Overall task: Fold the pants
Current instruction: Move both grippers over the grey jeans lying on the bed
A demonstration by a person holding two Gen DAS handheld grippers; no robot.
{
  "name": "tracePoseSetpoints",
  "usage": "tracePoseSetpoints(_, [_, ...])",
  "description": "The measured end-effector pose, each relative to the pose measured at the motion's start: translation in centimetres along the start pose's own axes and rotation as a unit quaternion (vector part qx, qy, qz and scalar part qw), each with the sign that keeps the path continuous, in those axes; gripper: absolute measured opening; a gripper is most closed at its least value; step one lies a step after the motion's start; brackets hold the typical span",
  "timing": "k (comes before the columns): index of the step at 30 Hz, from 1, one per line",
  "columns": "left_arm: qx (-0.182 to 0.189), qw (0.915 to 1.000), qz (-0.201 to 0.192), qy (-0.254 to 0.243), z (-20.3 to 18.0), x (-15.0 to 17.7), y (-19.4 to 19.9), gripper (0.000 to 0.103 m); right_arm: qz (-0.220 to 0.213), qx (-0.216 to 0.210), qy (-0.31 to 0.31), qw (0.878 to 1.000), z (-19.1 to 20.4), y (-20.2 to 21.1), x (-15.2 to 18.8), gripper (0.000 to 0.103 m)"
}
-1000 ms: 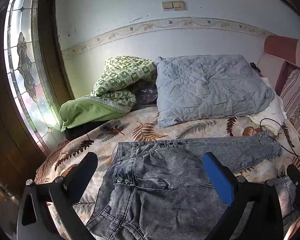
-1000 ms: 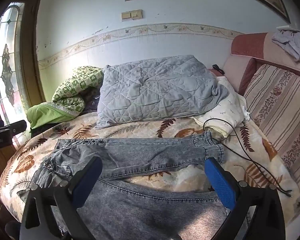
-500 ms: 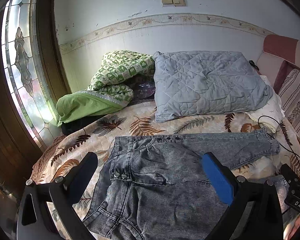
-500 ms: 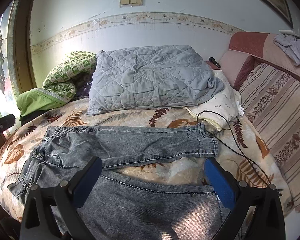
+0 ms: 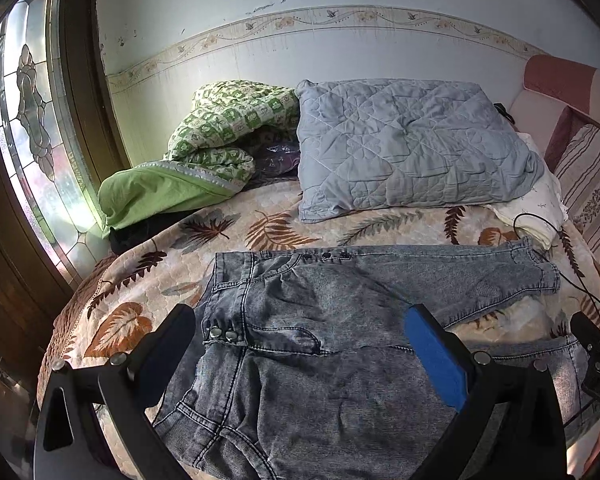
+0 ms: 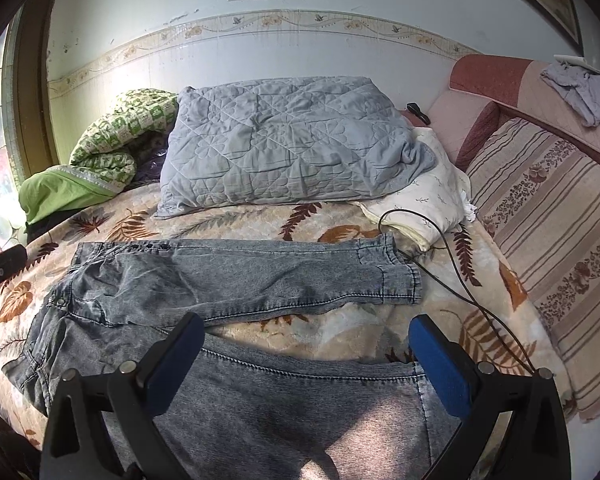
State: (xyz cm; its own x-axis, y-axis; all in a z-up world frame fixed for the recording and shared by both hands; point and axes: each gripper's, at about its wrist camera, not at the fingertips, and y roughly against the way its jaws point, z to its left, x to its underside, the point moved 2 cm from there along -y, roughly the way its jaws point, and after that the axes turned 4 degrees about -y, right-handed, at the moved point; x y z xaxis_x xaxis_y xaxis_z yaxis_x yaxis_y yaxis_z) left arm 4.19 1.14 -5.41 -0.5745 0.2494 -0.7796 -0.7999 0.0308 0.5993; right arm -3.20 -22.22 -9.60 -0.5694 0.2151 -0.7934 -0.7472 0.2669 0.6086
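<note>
On the leaf-patterned bedspread [image 6: 340,332], toward the near edge of the bed, the grey washed-denim pants [image 5: 340,344] lay spread flat, waistband toward the left edge by the stained-glass window [image 5: 32,128] and the two legs running off to the right. The far leg [image 6: 260,276] stretched across the middle of the bed, its cuff ending just beside a black cable [image 6: 452,264] that looped out from under a white pillow [image 6: 424,200]. The near leg [image 6: 292,408] lay along the near edge, apart from the far one, with a strip of bedspread showing between them. My left gripper [image 5: 300,356] hung above the hip and seat of the pants, its blue-padded fingers [image 5: 436,360] spread wide with nothing between them. My right gripper [image 6: 304,364] hung above the near leg, its fingers [image 6: 440,368] equally wide apart and holding nothing. At the far edge, against the wall, a quilted grey pillow [image 6: 284,144] rested beside a bundled green checked blanket [image 5: 220,140]. A striped cushion [image 6: 552,240] lined the right edge.
</note>
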Motion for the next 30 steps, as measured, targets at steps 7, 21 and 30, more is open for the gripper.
tracePoseSetpoints(7, [-0.006,0.9999,0.008,0.004,0.8,0.2,-1.3,0.103,0.005,0.006,0.005,1.0,0.2,-0.6,0.0,0.103])
tracePoseSetpoints(21, [-0.002,0.9998,0.018,0.001,0.9,0.2,-2.6,0.103,0.01,0.02,0.016,1.0,1.0,-1.8,-0.3,0.103])
tracePoseSetpoints(30, [-0.001,0.9998,0.019,-0.005,0.5,-0.1,-2.7,0.103,0.013,0.023,0.014,1.0,0.9,-2.0,-0.3,0.103])
